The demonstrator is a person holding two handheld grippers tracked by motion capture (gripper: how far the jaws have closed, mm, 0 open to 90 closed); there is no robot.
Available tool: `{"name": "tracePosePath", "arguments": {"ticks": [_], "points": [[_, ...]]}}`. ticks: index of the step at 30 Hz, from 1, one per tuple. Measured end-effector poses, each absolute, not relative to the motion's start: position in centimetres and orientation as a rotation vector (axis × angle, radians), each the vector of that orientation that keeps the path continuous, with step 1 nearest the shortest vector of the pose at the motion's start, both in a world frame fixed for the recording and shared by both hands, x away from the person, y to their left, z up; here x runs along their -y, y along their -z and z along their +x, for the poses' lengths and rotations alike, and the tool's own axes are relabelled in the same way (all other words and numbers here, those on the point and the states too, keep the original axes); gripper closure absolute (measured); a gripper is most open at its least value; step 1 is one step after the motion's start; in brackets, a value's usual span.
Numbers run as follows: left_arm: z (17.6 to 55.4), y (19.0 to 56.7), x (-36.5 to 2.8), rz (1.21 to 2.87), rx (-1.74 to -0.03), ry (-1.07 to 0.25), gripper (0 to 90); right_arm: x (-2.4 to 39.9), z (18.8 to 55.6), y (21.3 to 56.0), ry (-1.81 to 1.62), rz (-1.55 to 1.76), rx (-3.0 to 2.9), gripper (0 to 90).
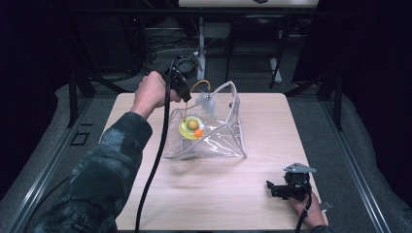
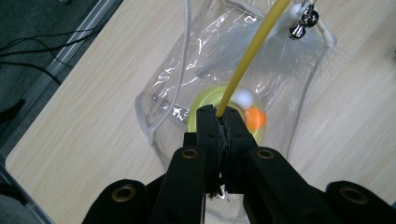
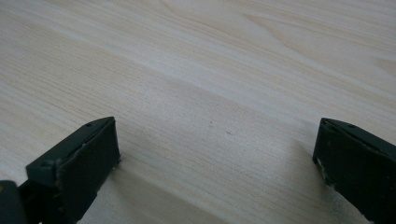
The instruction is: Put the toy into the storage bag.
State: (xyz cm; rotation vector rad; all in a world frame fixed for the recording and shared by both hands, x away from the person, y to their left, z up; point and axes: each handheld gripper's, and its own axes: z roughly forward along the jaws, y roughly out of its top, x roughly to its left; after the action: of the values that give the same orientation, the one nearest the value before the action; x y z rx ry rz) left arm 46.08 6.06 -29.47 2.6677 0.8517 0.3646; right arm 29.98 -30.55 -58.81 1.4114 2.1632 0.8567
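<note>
Left tool (image 2: 221,122) has its two black jaws pinched tight on a thin yellow wand (image 2: 252,56), gripping it at the lower end so the stick runs up and away from the jaw tips. At the far end of that wand hang a small silver bell (image 2: 302,22) and a tuft of pale grey feathers (image 2: 261,51) (it looks like a cat teaser toy). In the high view the same left tool (image 1: 186,99) is held over the back left part of the wooden desk (image 1: 272,194), with the wand (image 1: 185,112) reaching down into the open top of a clear plastic bag (image 1: 221,141) that stands near the middle of the desk. Inside the bag lies a yellow-green ring-shaped toy (image 1: 187,130) with an orange ball (image 1: 198,132) and a second, paler ball (image 1: 193,124) sitting in it; the left gripper view shows these directly below the jaw tips, seen through the bag's mouth. A white cord (image 2: 180,70) runs along the rim of the bag. Right tool (image 1: 277,189) rests low at the front right corner of the desk, well apart from the bag, and its own view shows its jaws spread wide with only bare wood grain between them, holding nothing. A black cable (image 1: 155,165) trails from the left tool back along the person's sleeve (image 1: 104,179).
</note>
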Motion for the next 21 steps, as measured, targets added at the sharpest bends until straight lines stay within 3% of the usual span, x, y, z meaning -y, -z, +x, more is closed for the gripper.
{"name": "tracePosePath", "arguments": {"ticks": [21], "points": [[47.7, 35.1, -5.6, 2.653, -0.903, -0.295, 88.1, 30.4, 30.0, 58.8, -0.885, 1.431, -2.144, 0.0]]}}
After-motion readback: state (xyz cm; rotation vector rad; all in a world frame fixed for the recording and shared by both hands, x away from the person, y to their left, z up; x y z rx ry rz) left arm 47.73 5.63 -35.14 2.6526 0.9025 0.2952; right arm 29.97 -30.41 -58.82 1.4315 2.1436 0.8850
